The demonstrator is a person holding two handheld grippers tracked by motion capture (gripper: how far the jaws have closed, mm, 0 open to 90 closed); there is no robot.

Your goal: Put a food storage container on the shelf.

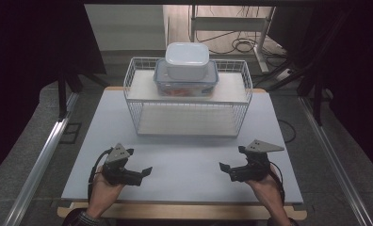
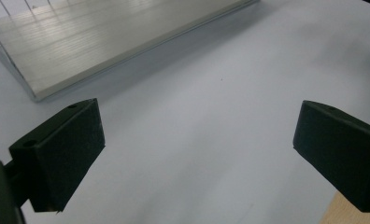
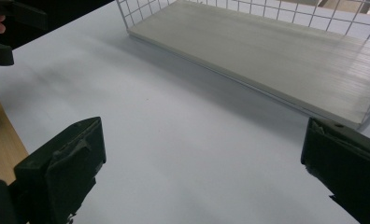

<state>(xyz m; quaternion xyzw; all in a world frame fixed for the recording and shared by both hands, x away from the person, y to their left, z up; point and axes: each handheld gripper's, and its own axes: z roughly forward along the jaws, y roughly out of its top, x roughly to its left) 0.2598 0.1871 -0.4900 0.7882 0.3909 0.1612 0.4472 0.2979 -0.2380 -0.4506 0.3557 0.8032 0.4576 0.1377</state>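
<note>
Start position, likely: left gripper (image 1: pixel 138 162) and right gripper (image 1: pixel 231 164), jaws wide apart and empty, low over white surface (image 1: pixel 184 162); next probably reach to stacked lidded containers (image 1: pixel 186 69) on wire rack (image 1: pixel 140 80).

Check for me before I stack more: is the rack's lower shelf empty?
Empty. The lower shelf is bare; both containers, white box on blue-lidded box, sit on the top shelf.

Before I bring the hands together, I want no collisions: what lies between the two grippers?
Nothing: between the left gripper and right gripper, the high view shows bare white table.
</note>
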